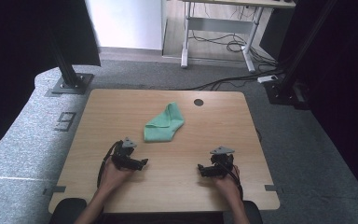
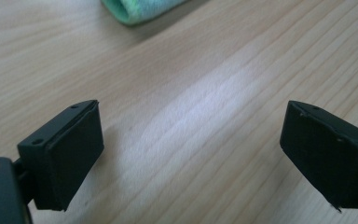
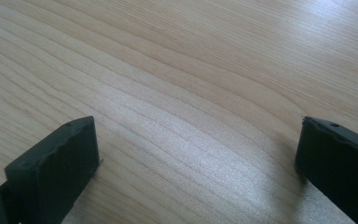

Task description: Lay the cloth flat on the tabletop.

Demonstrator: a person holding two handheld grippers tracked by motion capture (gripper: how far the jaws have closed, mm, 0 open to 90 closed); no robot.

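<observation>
A folded green cloth lies on the wooden table, a little beyond its middle; its near edge peeks into the top of the left gripper view. My left gripper rests on the table near the front left, open, jaws pointing right, with bare wood between them. My right gripper rests near the front right, open, jaws pointing left, nothing between them. A hand holds each gripper from the table's front edge.
A round dark cable hole sits near the table's far edge. Grey carpet surrounds the table. Black frame posts stand at the far left and far right, and a desk frame with cables is behind.
</observation>
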